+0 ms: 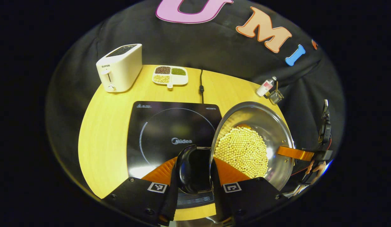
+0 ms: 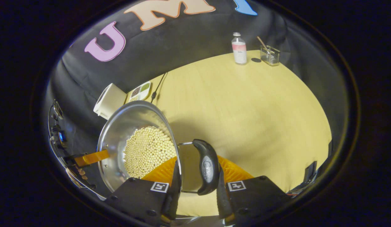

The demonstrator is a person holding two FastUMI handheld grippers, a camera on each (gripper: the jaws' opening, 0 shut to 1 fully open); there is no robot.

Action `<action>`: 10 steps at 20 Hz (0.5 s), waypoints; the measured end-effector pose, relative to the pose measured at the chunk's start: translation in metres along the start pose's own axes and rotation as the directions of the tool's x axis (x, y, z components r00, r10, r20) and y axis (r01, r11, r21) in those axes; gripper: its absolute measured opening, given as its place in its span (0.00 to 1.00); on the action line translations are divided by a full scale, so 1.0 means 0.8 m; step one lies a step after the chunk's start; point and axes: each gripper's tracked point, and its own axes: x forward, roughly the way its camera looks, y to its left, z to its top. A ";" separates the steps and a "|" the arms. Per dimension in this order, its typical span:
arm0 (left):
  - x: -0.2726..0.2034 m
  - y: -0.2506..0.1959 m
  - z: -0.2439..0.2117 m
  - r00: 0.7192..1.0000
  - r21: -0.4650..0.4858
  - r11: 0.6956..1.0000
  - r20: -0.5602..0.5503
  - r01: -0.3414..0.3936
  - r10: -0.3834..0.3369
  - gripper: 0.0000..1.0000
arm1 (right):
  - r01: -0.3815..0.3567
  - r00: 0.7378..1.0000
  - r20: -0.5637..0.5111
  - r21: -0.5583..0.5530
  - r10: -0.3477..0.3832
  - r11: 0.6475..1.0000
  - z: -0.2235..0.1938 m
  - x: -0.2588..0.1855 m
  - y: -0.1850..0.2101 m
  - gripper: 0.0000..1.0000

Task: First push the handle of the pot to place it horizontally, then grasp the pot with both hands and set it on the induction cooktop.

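Tongs on both sides clamp the pot's (image 1: pixel 255 142) black side handles, holding it tilted beside the cooktop (image 1: pixel 170 132).

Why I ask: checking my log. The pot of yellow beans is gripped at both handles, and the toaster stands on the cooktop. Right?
Wrong on the toaster: it stands on the table, beyond the cooktop's far left corner, as the left gripper view shows. The pot part holds.

the pot (image 1: pixel 274 132) is polished metal, mirror-bright inside, with glossy black plastic handles (image 2: pixel 207 167). beside the pot, the induction cooktop (image 1: pixel 170 132) has a smooth, glassy black top. the worktop (image 2: pixel 245 110) under the pot looks like matt pale wood.
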 end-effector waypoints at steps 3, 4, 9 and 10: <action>0.002 0.035 0.009 1.000 0.015 1.000 0.018 -0.022 0.021 0.50 | -0.001 1.000 0.000 0.001 0.001 1.000 -0.001 0.020 0.031 0.46; 0.002 0.045 0.013 0.999 0.017 0.999 0.027 -0.027 0.027 0.50 | 0.000 1.000 0.008 0.003 -0.001 1.000 -0.001 0.024 0.041 0.46; 0.007 0.085 0.022 0.996 0.039 0.997 0.067 -0.060 0.057 0.51 | 0.005 1.000 0.021 -0.006 -0.005 1.000 -0.002 0.046 0.078 0.46; 0.009 0.092 0.024 0.996 0.041 0.997 0.072 -0.064 0.061 0.49 | 0.005 1.000 0.018 -0.007 -0.005 1.000 -0.003 0.049 0.083 0.46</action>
